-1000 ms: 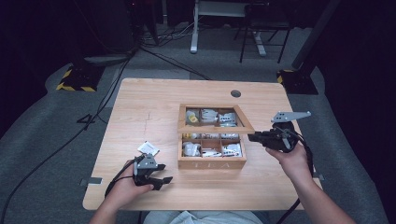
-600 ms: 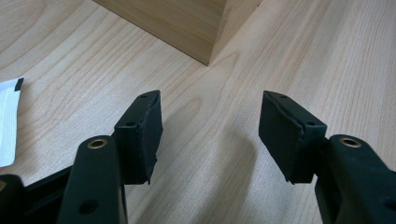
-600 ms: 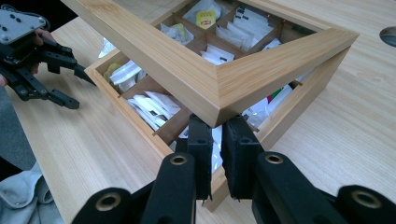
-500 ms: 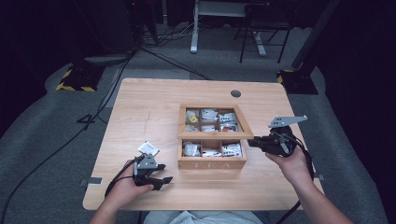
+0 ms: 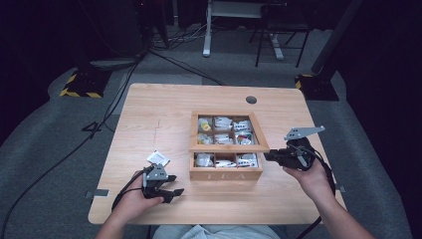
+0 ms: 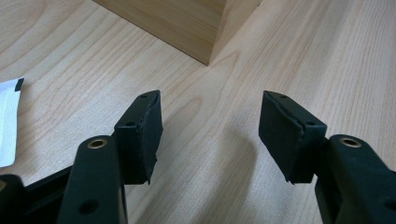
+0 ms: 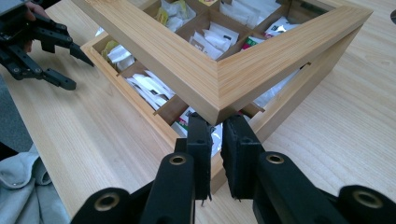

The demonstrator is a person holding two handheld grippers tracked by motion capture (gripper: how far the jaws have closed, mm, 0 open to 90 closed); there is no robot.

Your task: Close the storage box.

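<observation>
A wooden tea box (image 5: 226, 174) sits mid-table with several compartments of tea bags (image 5: 225, 162). Its framed lid (image 5: 229, 148) is hinged at the back and hangs partly raised over the box. My right gripper (image 5: 268, 156) is at the lid's front right corner. In the right gripper view the jaws stand close together, shut on that corner (image 7: 219, 109). My left gripper (image 5: 174, 191) rests on the table at the front left. Its jaws are open with bare wood between them (image 6: 210, 126). A white tea packet (image 5: 158, 158) lies just behind it.
The box's near corner (image 6: 205, 28) is right ahead of the left jaws, and the white packet's edge (image 6: 8, 121) is at their left. A round cable hole (image 5: 251, 99) sits near the table's far edge. The person's grey clothing (image 7: 18, 186) is at the front edge.
The right gripper and the lid's front edge have sunk slightly toward the box. The left gripper has stayed still.
</observation>
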